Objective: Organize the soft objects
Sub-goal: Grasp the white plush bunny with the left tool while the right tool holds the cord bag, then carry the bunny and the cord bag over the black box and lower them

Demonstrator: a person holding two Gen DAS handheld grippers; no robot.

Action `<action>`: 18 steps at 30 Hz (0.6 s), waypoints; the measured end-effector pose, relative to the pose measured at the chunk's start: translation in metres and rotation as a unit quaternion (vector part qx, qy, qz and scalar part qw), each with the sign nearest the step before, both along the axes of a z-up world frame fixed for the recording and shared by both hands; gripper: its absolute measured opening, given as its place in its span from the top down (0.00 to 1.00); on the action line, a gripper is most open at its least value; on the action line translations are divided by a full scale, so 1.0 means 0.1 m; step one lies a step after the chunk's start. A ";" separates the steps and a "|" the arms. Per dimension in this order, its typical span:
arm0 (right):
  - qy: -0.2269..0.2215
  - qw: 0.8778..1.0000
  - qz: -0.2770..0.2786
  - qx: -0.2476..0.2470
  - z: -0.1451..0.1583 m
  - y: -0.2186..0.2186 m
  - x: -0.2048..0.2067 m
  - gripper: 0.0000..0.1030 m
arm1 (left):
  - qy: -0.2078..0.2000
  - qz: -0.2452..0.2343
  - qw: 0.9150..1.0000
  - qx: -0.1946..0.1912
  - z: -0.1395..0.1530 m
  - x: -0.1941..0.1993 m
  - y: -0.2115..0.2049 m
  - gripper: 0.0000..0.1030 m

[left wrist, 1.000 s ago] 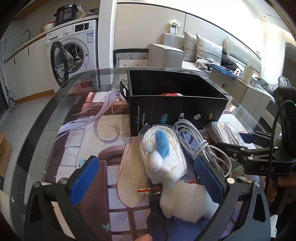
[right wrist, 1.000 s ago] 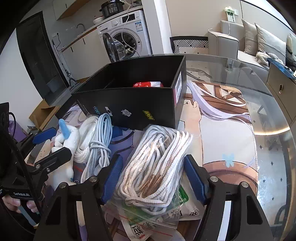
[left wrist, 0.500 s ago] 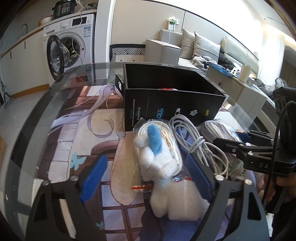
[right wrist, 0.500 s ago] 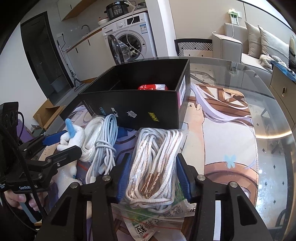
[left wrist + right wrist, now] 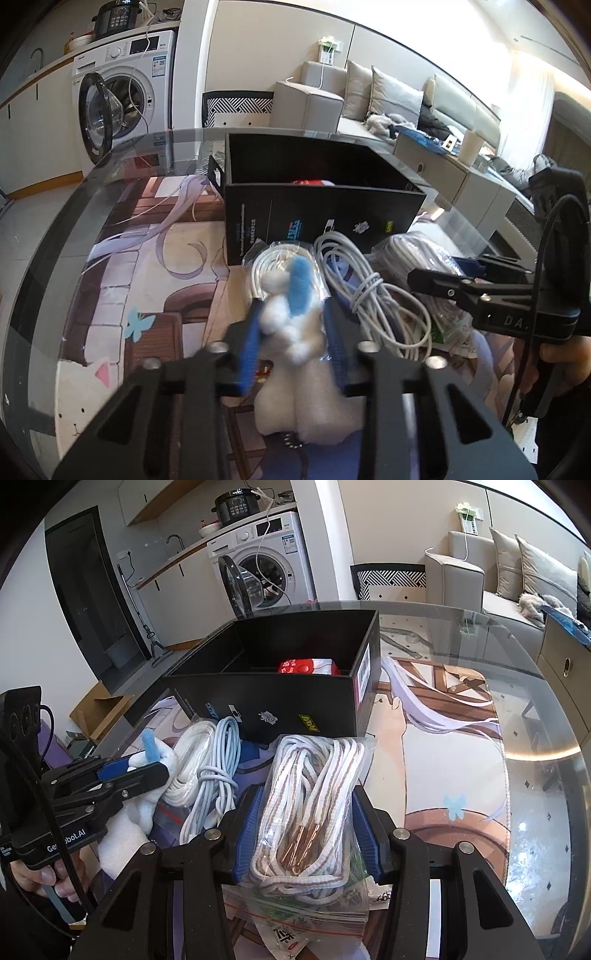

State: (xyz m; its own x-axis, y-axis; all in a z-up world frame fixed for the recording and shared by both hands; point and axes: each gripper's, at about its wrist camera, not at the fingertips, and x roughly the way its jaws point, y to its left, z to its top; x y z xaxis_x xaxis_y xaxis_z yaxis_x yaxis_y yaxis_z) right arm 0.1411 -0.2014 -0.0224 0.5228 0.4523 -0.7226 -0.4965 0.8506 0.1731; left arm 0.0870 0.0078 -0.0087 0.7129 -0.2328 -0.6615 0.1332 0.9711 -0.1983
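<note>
Through the left wrist camera, the left gripper (image 5: 293,334) had its blue pads pressed against the white plush toy (image 5: 295,354), which lay near the front, hemmed in by a bagged cord (image 5: 280,264) and a loose white cable (image 5: 369,291) on its right. Bare room lay left on the glass table (image 5: 110,266), over its cartoon mat. The black box (image 5: 317,206) stood beyond, open-topped.

Through the right wrist camera, the right gripper (image 5: 306,825) was closed around a bag of striped laces (image 5: 314,794) with copper tips. Open table spread right; the box sat just beyond, a red packet (image 5: 306,666) inside. A washing machine (image 5: 266,561) stood far off.
</note>
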 end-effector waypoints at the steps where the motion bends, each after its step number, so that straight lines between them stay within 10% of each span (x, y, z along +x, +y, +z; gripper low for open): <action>1: 0.000 1.000 0.000 0.001 0.01 0.00 0.00 0.53 | -0.002 0.002 1.000 0.002 0.01 -0.01 0.00 0.75; 18: -0.033 0.999 -0.002 0.021 0.22 -0.10 -0.09 0.53 | -0.043 0.012 0.999 -0.010 0.20 -0.08 0.11 0.77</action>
